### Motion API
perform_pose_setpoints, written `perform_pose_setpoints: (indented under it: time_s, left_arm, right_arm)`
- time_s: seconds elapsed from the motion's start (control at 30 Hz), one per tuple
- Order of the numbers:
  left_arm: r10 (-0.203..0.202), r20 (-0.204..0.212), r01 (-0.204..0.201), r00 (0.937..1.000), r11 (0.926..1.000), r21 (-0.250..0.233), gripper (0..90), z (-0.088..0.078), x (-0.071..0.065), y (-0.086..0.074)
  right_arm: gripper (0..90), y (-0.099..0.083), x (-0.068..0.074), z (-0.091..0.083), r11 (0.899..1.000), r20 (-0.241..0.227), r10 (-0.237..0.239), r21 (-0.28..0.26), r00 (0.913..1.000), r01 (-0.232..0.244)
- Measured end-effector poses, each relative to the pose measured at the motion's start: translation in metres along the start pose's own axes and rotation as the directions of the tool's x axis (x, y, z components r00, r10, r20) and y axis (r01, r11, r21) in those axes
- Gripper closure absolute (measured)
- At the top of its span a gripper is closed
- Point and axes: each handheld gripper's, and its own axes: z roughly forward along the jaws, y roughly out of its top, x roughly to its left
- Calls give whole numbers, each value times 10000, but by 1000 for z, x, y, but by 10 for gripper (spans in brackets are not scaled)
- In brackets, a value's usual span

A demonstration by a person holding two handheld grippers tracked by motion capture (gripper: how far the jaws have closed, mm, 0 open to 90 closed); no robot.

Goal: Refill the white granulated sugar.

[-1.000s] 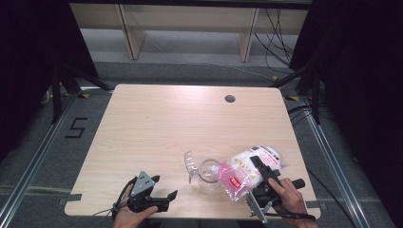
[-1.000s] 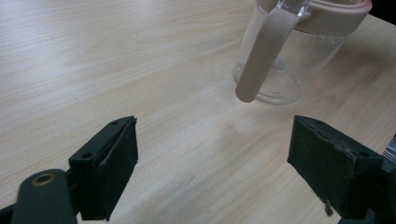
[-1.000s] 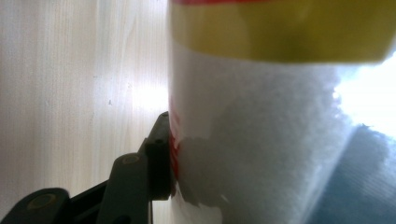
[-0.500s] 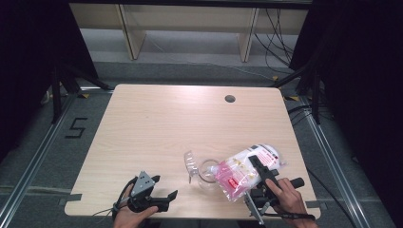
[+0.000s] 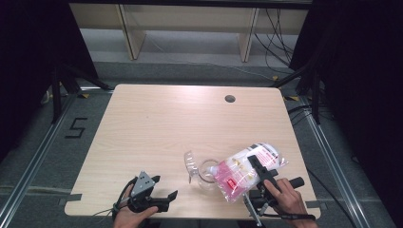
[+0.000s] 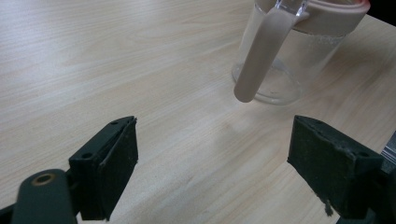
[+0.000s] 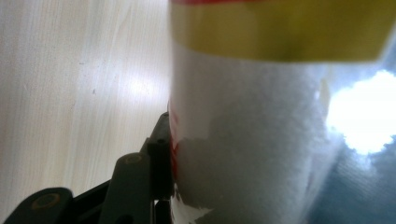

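Right hand-held gripper (image 5: pixel 256 172): clamped on the bag (image 5: pixel 249 170), jaws across its middle, one black jaw lying over the top face in the high view. In the right gripper view a jaw sits flat against the bag's white side (image 7: pixel 252 140), so that's a real grip, not just straddling. The person's right hand (image 5: pixel 280 197) holds the unit at the table's near right edge.

The bag is clear plastic with a pink-and-red label and white contents, tipped on a slant (far end up toward the right, near end low). Its low end sits at the mouth of the clear pitcher (image 5: pixel 205 170); can't tell whether anything is passing between them. A yellow band (image 7: pixel 280 28) crosses the bag in the right gripper view.

Left hand-held gripper (image 5: pixel 166 197): released, jaws wide apart with bare table (image 5: pixel 166 118) between them. In the left gripper view both pads (image 6: pixel 119 163) hang just above the wood, gripping nothing. The left hand (image 5: pixel 135 216) holds it at the near edge, left of the pitcher and clearly apart from it.

The pitcher stands upright on the table, pale pink handle (image 6: pixel 261 51) and rim facing the left hand-held gripper. A clear lid (image 5: pixel 191 164) lies just beside it on the left.

A cable hole (image 5: pixel 230 99) sits near the table's far edge.
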Motion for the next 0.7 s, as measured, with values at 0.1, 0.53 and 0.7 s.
perform_pose_setpoints:
  time_s: [0.1,0.53,0.7]
  left_arm:
    - [15,-8,-15,10000,10000,21,154,0,0,0]
    - [-25,-43,25,10000,10000,8,154,0,0,0]
    - [-10,-36,10,10000,10000,4,154,0,0,0]
  right_arm:
    - [544,0,3,1,9996,-96,288,24,9995,-287]
    - [551,2,2,-1,9998,158,-28,205,9999,25]
    - [558,2,0,-1,9995,224,-294,159,9993,291]
